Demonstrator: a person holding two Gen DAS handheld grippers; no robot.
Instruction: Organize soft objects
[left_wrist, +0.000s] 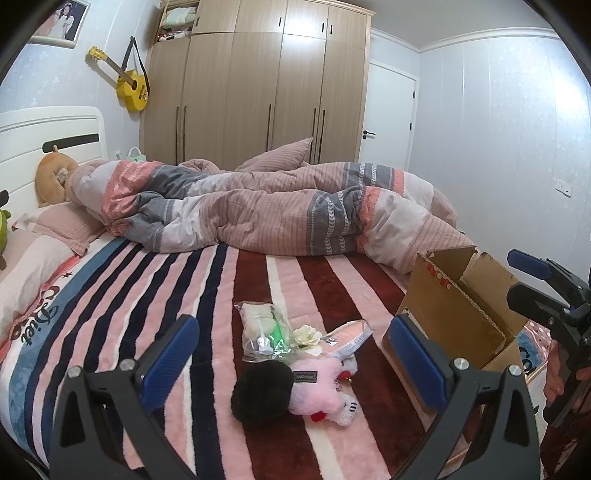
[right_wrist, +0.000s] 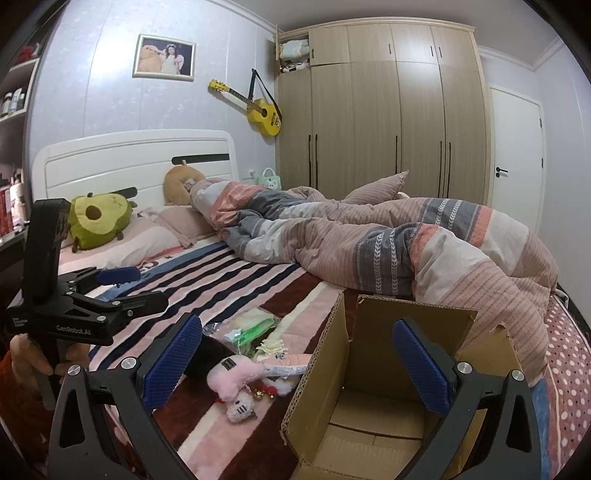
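1. The left tool (left_wrist: 295, 354) is hovering above the striped plush blanket (left_wrist: 155, 295) covering the bed, with its blue-padded fingers (left_wrist: 170, 354) spread wide and nothing between them.
2. The right tool (right_wrist: 299, 365) is hovering over the open brown cardboard box (right_wrist: 373, 369), its fingers also standing wide apart and holding nothing.
3. The pink plush toy with a black pompom head (left_wrist: 291, 389) is lying on its side on the blanket, near the foot-side edge of the bed and between the left tool's fingers as that camera sees it.
4. A clear plastic bag with pale and green contents (left_wrist: 262, 328) is lying just beyond the plush toy, toward the middle of the bed.
5. A cream fabric flower (left_wrist: 306, 336) is resting beside the bag, touching a pink packaged item (left_wrist: 351, 338) that is lying next to the box.
6. The cardboard box is standing upright on the bed with its flaps raised, just beside the pile of soft items; its inside is showing only bare cardboard.
7. A rumpled pink, grey and coral striped duvet (left_wrist: 280, 210) is lying bunched across the far half of the bed.
8. A green avocado-shaped cushion (right_wrist: 99, 219) and a tan plush cushion (right_wrist: 181, 184) are leaning at the white headboard (right_wrist: 129, 158).
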